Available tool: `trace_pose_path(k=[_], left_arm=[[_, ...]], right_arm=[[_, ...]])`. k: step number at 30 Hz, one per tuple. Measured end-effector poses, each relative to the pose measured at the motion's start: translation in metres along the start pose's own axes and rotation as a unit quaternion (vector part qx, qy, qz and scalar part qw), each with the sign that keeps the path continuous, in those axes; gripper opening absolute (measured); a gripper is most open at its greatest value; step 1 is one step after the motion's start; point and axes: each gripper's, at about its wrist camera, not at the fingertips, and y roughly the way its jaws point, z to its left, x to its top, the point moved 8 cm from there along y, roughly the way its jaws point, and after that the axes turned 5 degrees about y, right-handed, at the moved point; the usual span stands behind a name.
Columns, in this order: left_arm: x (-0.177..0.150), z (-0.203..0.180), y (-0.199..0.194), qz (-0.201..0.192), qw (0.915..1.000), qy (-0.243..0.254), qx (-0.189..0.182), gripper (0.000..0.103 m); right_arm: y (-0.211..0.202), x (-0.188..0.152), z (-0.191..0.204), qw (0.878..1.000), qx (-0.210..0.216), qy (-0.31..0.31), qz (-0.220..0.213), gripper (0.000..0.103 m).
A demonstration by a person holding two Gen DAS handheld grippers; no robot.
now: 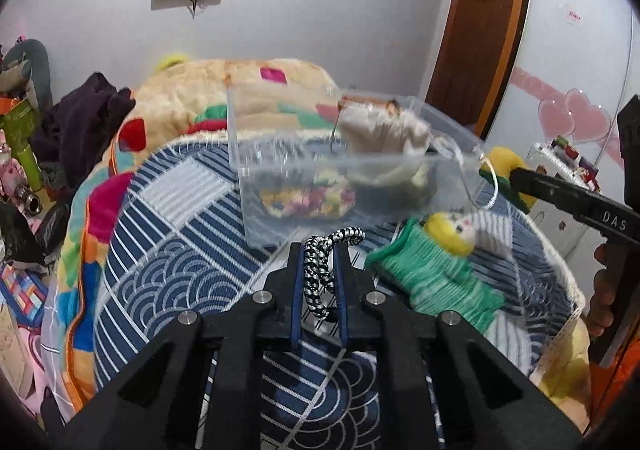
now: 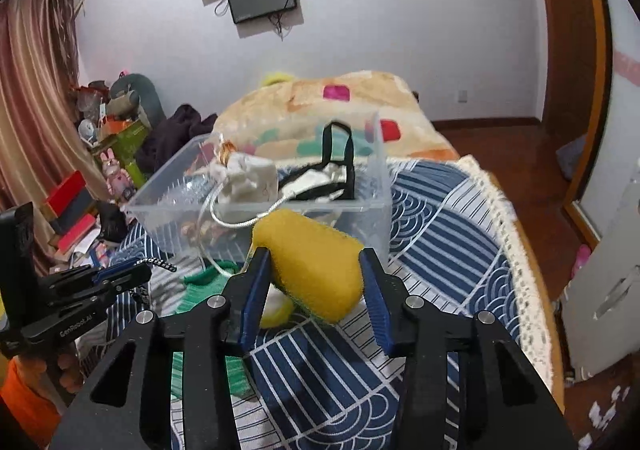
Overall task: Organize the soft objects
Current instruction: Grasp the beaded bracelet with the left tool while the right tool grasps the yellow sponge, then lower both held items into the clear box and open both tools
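Observation:
My left gripper (image 1: pixel 319 250) is shut on a black-and-white braided cord (image 1: pixel 316 270), held above the bed just in front of the clear plastic box (image 1: pixel 280 206). My right gripper (image 2: pixel 316 262) is shut on a yellow sponge (image 2: pixel 316 270) with a green scouring side, near the box's (image 2: pixel 376 206) front corner. In the left wrist view the right gripper (image 1: pixel 516 174) and sponge (image 1: pixel 506 166) show at the right. The box holds a white drawstring pouch (image 2: pixel 252 178), a black-strapped item (image 2: pixel 340 162) and a colourful fabric piece (image 1: pixel 308 202). A green knitted sock with a yellow toy (image 1: pixel 432 270) lies on the bed.
The bed has a blue-and-white patterned cover (image 2: pixel 432 218) and a folded plush blanket (image 2: pixel 320 110) behind the box. Clutter and boxes (image 2: pixel 80 210) stand at the left of the bed. A wooden floor (image 2: pixel 520 170) and a white cabinet (image 2: pixel 608 290) are at the right.

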Motion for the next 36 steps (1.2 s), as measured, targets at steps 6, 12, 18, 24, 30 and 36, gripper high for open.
trace_pose_path(k=[6,12,18,24,30,36], left_arm=[[0.030,0.000,-0.018,-0.042,0.9991,0.000,0.004,0.013],[0.064,0.005,-0.020,-0.074,0.9971,0.002,0.017,0.013],[0.081,0.010,-0.001,-0.071,0.9973,-0.006,0.016,0.013],[0.088,0.012,0.031,-0.049,0.9985,-0.013,0.021,0.013],[0.085,0.009,0.061,-0.020,0.9994,-0.002,0.030,0.014],[0.077,0.008,0.078,0.003,0.9997,-0.007,0.025,0.014]], right_arm=[[-0.018,0.018,0.005,0.999,-0.006,-0.008,-0.037,0.042],[-0.024,0.039,0.010,0.997,-0.012,-0.018,-0.068,0.042],[-0.008,0.056,0.014,0.996,-0.020,-0.035,-0.076,0.042],[0.017,0.062,0.011,0.998,-0.016,-0.020,-0.059,0.042],[0.040,0.056,0.009,1.000,-0.014,-0.008,-0.026,0.042],[0.053,0.044,0.009,1.000,-0.016,-0.012,0.009,0.042]])
